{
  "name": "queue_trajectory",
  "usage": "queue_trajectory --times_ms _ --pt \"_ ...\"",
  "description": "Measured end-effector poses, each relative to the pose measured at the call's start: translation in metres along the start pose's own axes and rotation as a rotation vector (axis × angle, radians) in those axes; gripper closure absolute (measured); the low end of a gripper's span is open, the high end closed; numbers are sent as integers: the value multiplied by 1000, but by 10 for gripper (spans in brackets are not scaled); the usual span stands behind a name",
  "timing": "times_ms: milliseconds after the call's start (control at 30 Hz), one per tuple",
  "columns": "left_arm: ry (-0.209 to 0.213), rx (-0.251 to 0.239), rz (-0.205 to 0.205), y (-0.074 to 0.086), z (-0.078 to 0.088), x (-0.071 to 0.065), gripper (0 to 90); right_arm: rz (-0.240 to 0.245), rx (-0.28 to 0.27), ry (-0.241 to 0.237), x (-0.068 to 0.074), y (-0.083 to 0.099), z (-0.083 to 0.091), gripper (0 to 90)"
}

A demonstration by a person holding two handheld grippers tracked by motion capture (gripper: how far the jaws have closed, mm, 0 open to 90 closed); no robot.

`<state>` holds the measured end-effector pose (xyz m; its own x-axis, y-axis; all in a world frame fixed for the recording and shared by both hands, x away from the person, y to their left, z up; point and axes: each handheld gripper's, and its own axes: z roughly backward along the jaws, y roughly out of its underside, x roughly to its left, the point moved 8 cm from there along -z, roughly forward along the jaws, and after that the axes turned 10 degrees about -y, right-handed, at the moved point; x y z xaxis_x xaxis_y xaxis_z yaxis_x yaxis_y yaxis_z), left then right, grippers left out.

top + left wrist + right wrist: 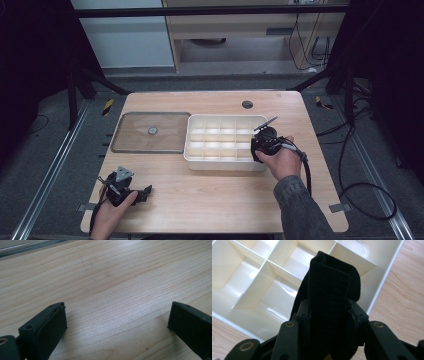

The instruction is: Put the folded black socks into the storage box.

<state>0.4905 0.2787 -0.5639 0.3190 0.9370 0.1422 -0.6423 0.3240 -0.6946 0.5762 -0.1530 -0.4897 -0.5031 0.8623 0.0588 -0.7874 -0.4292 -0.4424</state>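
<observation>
Our right gripper pinches a folded black strap over the white tray — its 3 o'clock end; our left gripper rests spread on the table at 7 o'clock.

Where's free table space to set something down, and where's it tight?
Free: the wood between the left gripper and the right forearm, in front of the compartment tray. Also the back strip behind the clear lid. Tight: the tray's right end, where the right gripper holds black fabric.
</observation>
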Motion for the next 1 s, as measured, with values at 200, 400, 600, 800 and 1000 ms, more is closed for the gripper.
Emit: queue_trajectory --times_ms 200,400,600,800,1000 --pt "1 0 0 0 0 0 10 -2 -15 -24 0 -1 4 525" --pt "2 -1 0 0 0 0 10 -11 -46 -36 3 -6 19 416" --pt "3 -1 -1 0 0 0 10 17 -113 -51 9 -15 45 366" --pt "3 -2 -1 0 0 0 10 12 -153 -45 1 -18 67 296" --pt "3 -5 3 0 0 -1 10 -9 -183 -44 -9 -15 85 248"
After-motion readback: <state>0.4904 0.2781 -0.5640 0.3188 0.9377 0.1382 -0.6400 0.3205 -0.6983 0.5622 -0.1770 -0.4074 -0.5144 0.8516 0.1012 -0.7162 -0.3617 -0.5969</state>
